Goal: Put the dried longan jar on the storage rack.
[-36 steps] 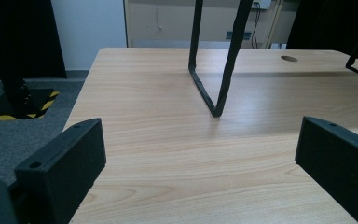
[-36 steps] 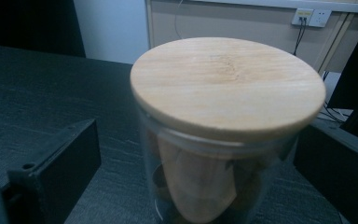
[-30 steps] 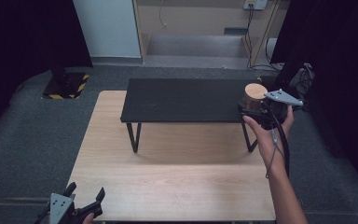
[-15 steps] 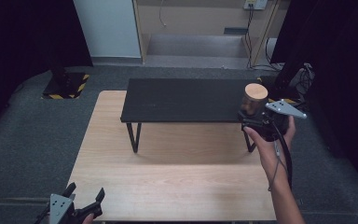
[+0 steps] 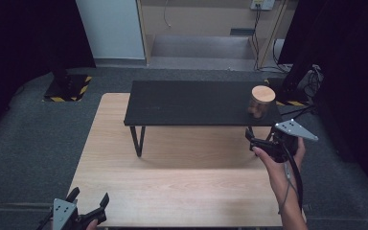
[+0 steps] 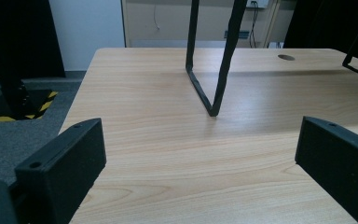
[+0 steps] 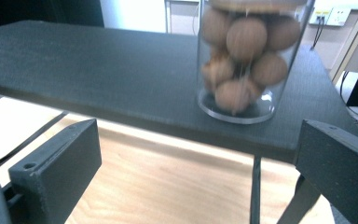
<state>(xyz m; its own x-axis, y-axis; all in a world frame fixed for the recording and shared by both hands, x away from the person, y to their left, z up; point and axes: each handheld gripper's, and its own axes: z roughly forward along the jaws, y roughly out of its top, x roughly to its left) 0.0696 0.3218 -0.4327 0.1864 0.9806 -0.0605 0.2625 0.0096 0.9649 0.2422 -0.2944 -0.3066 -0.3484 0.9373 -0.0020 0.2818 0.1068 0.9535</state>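
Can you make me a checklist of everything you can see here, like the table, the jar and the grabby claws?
Surface: wooden table, black shelf standing on it.
Job's things: clear jar with a wooden lid, holding round brown balls, upright at the shelf's right end.
Clutter: nothing seen.
Grippers: right gripper open, short of the jar, not touching; left gripper open, at the table's near edge.
Cables: black cable along the right forearm.
Surroundings: grey carpet, wall sockets.
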